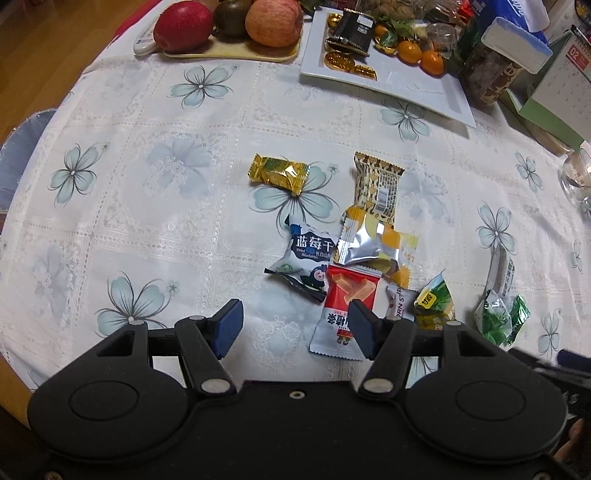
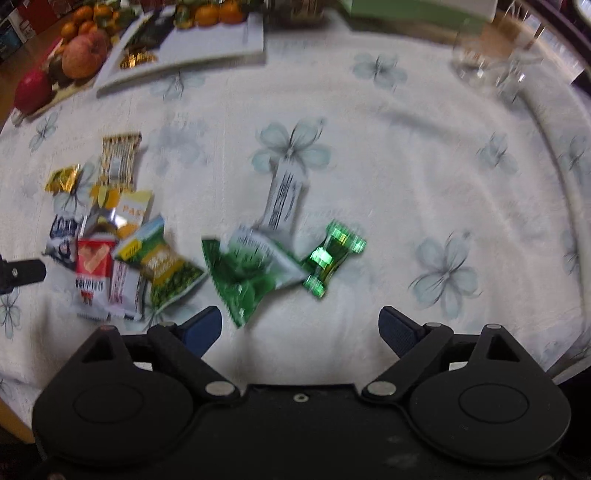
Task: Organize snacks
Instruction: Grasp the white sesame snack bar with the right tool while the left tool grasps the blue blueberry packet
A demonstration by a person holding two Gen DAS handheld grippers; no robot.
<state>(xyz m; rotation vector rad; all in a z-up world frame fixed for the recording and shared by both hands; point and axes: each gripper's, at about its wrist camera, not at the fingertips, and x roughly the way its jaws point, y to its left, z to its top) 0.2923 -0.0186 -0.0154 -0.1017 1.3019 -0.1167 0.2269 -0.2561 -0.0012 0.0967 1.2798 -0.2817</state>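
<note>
Several wrapped snacks lie loose on the flowered tablecloth. In the left wrist view I see a gold candy (image 1: 279, 173), a blueberry packet (image 1: 308, 260), a red packet (image 1: 345, 314), a yellow-silver packet (image 1: 376, 243) and a tan bar (image 1: 376, 184). My left gripper (image 1: 295, 328) is open and empty, its right finger over the red packet. In the blurred right wrist view a green packet (image 2: 255, 269) and a shiny green candy (image 2: 334, 256) lie just ahead of my right gripper (image 2: 299, 332), which is open and empty.
A white tray (image 1: 417, 92) with gold coins, oranges and a dark packet stands at the back. A board with apples (image 1: 273, 22) is at the back left. A jar (image 1: 495, 70), a calendar (image 1: 565, 85) and glassware (image 2: 487, 59) stand at the right.
</note>
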